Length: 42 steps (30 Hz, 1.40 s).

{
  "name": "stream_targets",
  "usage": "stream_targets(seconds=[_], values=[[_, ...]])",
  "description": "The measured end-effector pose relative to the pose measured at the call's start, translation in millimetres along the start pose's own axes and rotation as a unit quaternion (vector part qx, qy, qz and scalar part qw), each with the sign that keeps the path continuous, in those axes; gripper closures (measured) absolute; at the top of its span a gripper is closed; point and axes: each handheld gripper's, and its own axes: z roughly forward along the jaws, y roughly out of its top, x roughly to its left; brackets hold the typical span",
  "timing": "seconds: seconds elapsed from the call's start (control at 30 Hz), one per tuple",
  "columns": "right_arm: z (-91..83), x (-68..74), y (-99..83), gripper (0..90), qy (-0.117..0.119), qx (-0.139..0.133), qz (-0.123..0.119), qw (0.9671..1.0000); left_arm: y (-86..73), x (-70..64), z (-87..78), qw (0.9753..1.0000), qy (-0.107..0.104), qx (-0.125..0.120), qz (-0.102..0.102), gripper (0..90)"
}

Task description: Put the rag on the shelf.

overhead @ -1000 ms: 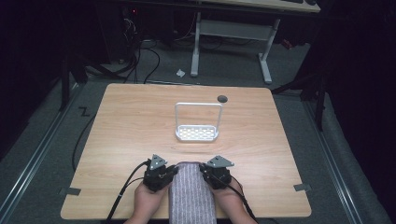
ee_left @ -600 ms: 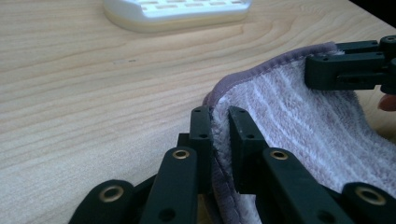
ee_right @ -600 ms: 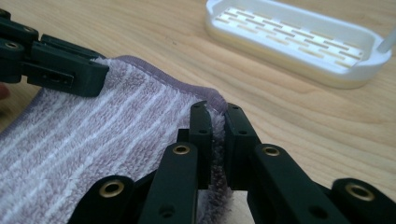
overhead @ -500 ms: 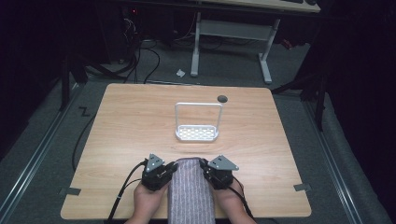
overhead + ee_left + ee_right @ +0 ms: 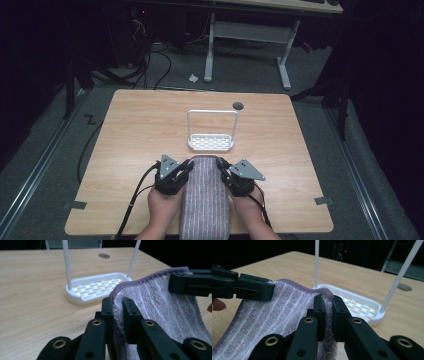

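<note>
Done: your left gripper point(image 5: 186, 167) and right gripper point(image 5: 222, 167) each clamp a far corner of the striped towel point(image 5: 205, 200).
Left: hang it over the white rack point(image 5: 211, 142), judging by its nearness.

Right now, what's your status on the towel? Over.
Left hand-held gripper and right hand-held gripper each shut on a far corner of the striped purple terry towel. White wire-frame rack just ahead.
</note>
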Motion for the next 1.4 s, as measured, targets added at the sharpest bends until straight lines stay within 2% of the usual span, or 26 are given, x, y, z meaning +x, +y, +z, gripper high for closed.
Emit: stream_targets(seconds=[0.1, 0.17, 0.23, 0.3, 0.47, 0.57, 0.6, 0.77, 0.8, 0.93, 1.2, 1.27, 1.33, 1.37, 1.4], values=[[-5.6, -2.8, 9.3, 83.8, 0.0, -0.016, 0.004, 0.9999, 7.2, -2.0, -1.3, 1.0, -0.003, -0.004, 0.0, 80.7], [-7.6, -3.8, 12.4, 83.8, -0.002, -0.021, 0.006, 0.9998, 13.9, -4.9, -3.2, 0.9999, -0.003, -0.015, 0.002, 80.7], [-13.2, -7.2, 22.3, 83.8, -0.007, -0.038, 0.006, 0.9992, 20.0, -6.9, -6.1, 0.9997, -0.005, -0.024, 0.003, 80.6], [-18.0, -7.9, 28.6, 83.8, -0.009, -0.049, 0.006, 0.9987, 28.8, -9.6, -12.6, 0.9993, -0.004, -0.034, 0.015, 80.7], [-30.5, -6.0, 42.8, 83.8, -0.013, -0.066, -0.003, 0.9977, 45.4, -15.4, -24.3, 0.9979, -0.01, -0.058, 0.026, 80.7], [-34.0, -5.8, 49.9, 83.8, -0.013, -0.077, -0.007, 0.997, 51.3, -16.4, -28.5, 0.9971, -0.012, -0.07, 0.027, 80.7], [-37.4, -5.4, 57.2, 83.7, -0.012, -0.086, -0.01, 0.9962, 58.1, -16.1, -32.3, 0.9962, -0.015, -0.081, 0.026, 80.7], [-44.0, -5.5, 72.6, 83.7, -0.014, -0.106, -0.021, 0.994, 70.1, -15.1, -35.1, 0.9952, -0.019, -0.093, 0.024, 80.7], [-46.3, -6.7, 81.0, 83.8, -0.017, -0.115, -0.022, 0.9929, 77.0, -16.3, -35.9, 0.9947, -0.018, -0.098, 0.027, 80.7], [-49.9, -10.2, 96.0, 83.7, -0.022, -0.13, -0.018, 0.9911, 88.9, -19.2, -40.3, 0.9928, -0.016, -0.114, 0.033, 80.7], [-56.3, -12.3, 115.0, 83.7, -0.025, -0.153, -0.021, 0.9877, 110.1, -19.6, -45.2, 0.99, -0.017, -0.133, 0.044, 80.8], [-58.1, -14.5, 123.7, 83.8, -0.027, -0.157, -0.023, 0.987, 120.3, -19.6, -46.6, 0.9883, -0.015, -0.143, 0.05, 80.9], [-58.5, -15.8, 127.9, 83.7, -0.029, -0.161, -0.025, 0.9863, 122.7, -19.7, -47.1, 0.9875, -0.014, -0.148, 0.052, 80.9], [-58.5, -16.6, 129.4, 83.7, -0.028, -0.164, -0.024, 0.9857, 127.0, -18.9, -46.5, 0.9863, -0.014, -0.155, 0.056, 80.9], [-58.5, -16.6, 129.4, 83.7, -0.028, -0.164, -0.024, 0.9857, 127.0, -18.9, -46.5, 0.9863, -0.014, -0.155, 0.056, 80.9]])
